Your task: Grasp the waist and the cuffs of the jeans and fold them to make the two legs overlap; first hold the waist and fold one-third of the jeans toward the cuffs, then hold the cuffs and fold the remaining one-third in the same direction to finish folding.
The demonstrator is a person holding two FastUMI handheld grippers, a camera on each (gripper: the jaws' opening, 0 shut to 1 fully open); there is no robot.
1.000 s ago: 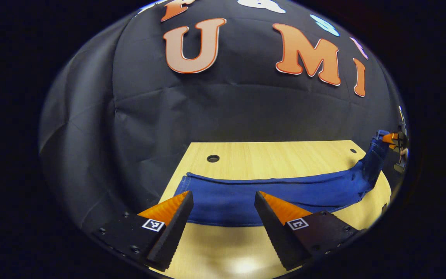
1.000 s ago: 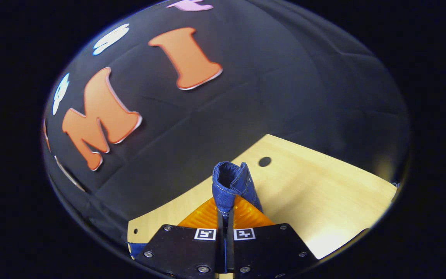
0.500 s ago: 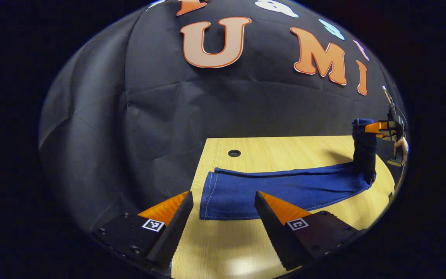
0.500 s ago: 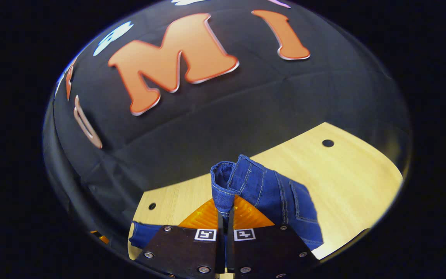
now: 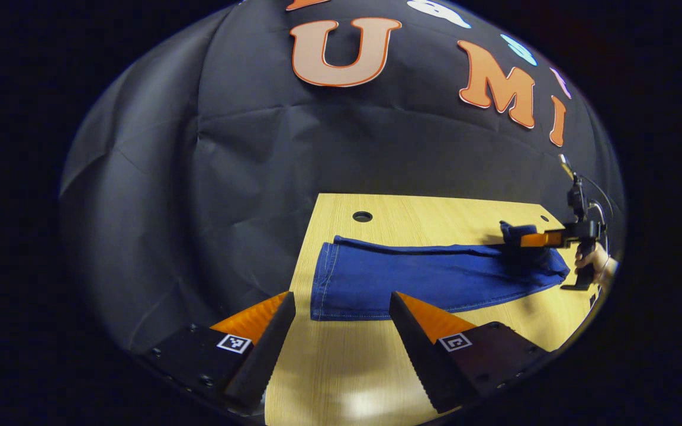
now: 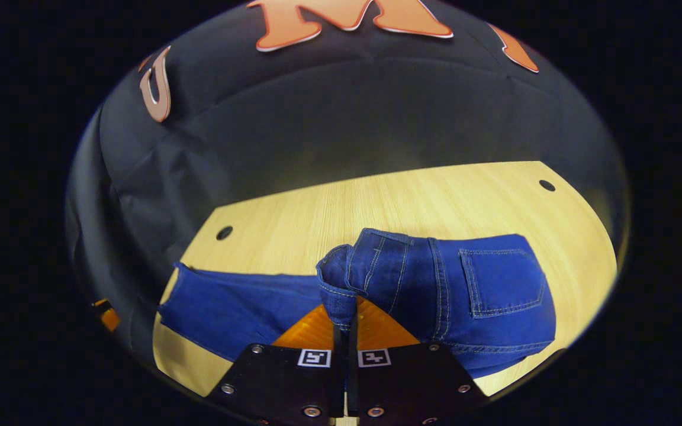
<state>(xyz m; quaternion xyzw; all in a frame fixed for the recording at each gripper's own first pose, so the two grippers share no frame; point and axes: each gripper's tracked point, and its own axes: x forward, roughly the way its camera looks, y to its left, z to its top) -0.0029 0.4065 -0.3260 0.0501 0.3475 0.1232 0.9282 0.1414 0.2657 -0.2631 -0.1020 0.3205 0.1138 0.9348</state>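
Both your grippers differ: right gripper (image 6: pixel 345 322) jaws clamped on the jeans (image 6: pixel 436 284) waist, left gripper (image 5: pixel 341 319) jaws apart over the bench (image 5: pixel 436 216).

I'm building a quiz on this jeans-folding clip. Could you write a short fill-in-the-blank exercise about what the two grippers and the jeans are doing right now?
1. The right gripper is shut on the ____ of the jeans.
2. The left gripper has its fingers ____, gripping nothing.
3. The cuff end of the jeans lies flat on the wooden ____.
4. A back ____ faces up on the folded-over part.

Missing words: waist; open; table; pocket
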